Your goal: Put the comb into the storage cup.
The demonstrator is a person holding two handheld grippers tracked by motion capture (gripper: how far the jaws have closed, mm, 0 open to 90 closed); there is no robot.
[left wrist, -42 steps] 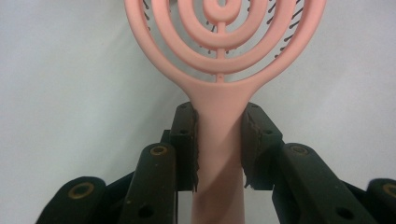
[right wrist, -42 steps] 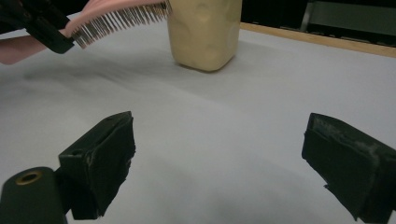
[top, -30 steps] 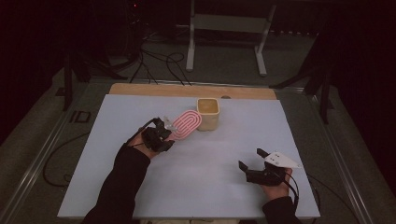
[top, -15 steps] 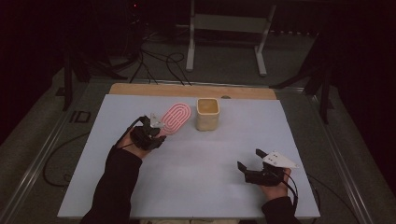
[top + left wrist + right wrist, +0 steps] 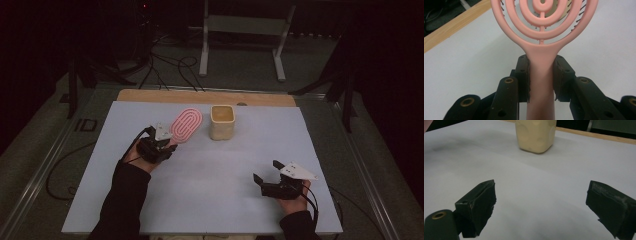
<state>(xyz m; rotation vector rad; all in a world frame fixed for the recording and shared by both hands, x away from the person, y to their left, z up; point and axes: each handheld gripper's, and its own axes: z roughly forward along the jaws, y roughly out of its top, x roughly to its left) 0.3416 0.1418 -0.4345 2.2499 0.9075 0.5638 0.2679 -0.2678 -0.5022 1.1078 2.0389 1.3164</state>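
A pink hairbrush [image 5: 186, 125] with an oval head of open rings is held by its handle in my left gripper [image 5: 167, 144], left of the table's middle. In the left gripper view both pads press the pink hairbrush [image 5: 541, 45] handle from either side, so my left gripper [image 5: 541, 80] is shut on it. A cream square cup [image 5: 222, 121] stands upright just right of the brush head. My right gripper [image 5: 265, 175] rests near the front right of the table. Its jaws stand wide apart in the right gripper view, with nothing between them; the cream cup [image 5: 535, 135] lies far ahead of my right gripper [image 5: 544, 205].
A white sheet [image 5: 215, 200] covers the table, with a wooden strip [image 5: 150, 95] along its far edge. Beyond the table are cables [image 5: 165, 65] on the floor and a metal stand [image 5: 242, 40].
My left gripper has carried the pink brush leftward, away from the cup, so a gap has opened between brush head and cup. The right gripper has stayed put.
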